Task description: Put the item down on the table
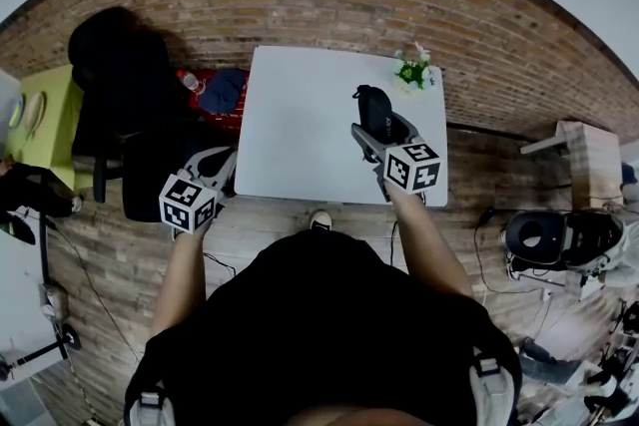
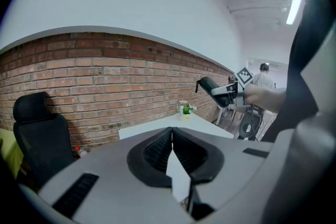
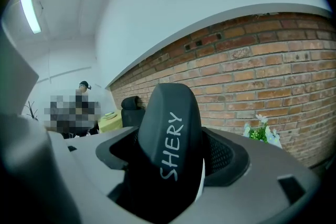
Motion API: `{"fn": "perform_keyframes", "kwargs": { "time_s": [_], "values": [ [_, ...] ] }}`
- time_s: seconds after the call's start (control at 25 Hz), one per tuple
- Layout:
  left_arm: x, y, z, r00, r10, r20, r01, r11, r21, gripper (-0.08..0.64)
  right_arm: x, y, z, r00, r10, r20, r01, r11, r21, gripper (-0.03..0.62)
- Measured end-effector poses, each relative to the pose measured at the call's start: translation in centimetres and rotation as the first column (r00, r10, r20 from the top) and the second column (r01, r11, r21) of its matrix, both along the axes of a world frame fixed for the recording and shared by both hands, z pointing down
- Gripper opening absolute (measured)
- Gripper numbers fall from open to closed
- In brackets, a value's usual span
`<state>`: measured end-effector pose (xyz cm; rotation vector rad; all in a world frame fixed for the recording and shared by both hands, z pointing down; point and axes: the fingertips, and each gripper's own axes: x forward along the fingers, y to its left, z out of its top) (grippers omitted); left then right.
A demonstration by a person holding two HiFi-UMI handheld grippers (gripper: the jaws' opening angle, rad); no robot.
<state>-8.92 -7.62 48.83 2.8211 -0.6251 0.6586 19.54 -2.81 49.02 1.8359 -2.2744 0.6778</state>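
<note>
The right tongs (image 1: pixel 382 130) are clamped on a black case (image 3: pixel 170 149) with "SHERY" in pale letters. In the head view the case stands up out of the jaws over the right part of the white desk (image 1: pixel 300 135), below and left of the small potted plant (image 1: pixel 413 71). It looks to be held above the top, not resting on it. To set it down well, I would lower it straight onto the bare white area, well short of the plant and the desk's right edge, and let one long side meet the top. Only then should the jaws part, so the rounded shell does not roll. The left tongs (image 2: pixel 171 149) are pressed together with nothing between them, off the desk's lower left corner, and have no work here. The gap under the case cannot be read from any view. In the right gripper view the case and jaws hide the desk entirely.
</note>
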Motion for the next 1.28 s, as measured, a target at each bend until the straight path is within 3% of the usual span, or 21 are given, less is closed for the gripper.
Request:
{"fn": "perform_keyframes", "kwargs": {
  "time_s": [0.68,0.92,1.28],
  "values": [
    [5.1,-3.2,0.3,0.999,-0.038,-0.01,0.038,0.999,-0.009,0.011,4.3,-5.4,1.2,0.997,-0.071,0.005,0.071,0.997,-0.008,0.373],
    [6.5,-4.6,-0.2,0.997,-0.067,-0.024,0.068,0.997,0.034,0.009,5.2,-6.4,1.9,0.996,-0.09,0.01,0.09,0.996,-0.015,0.373],
    [8.8,-5.4,0.0,0.997,-0.063,-0.036,0.064,0.997,0.032,0.009,6.9,-7.3,2.7,0.995,-0.093,0.02,0.093,0.995,-0.024,0.373]
  ]
}}
